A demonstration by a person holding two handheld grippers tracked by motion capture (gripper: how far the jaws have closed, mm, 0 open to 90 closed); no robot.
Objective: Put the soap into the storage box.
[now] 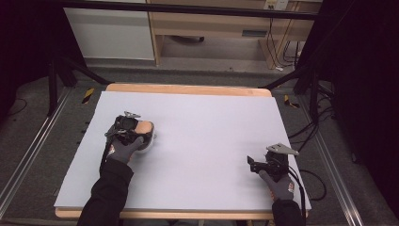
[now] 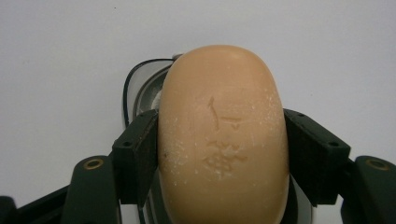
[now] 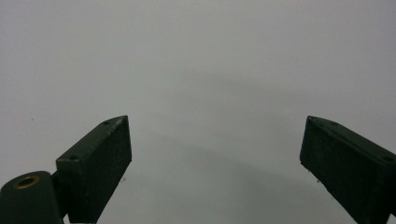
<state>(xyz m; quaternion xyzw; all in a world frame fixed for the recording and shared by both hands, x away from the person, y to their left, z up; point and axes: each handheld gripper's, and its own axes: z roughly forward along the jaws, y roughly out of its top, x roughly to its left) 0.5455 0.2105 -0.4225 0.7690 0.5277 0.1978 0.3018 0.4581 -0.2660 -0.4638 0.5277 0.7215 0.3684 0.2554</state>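
Left gripper pinching a soap bar over a dish; right gripper spread and idle.

High view: on the left part of the pale surface, a gloved hand holds the left gripper at the tan soap, which sits over a whitish dish. Near the right edge, well apart from the soap, the other gloved hand holds the right gripper, its jaws pointing left. Left gripper view: both black jaws press against the long sides of the soap, which bears a stamped mark and white specks; under it shows the rim of the dish, with the surface around it. Right gripper view: the jaws stand wide apart, with nothing between them but bare surface.
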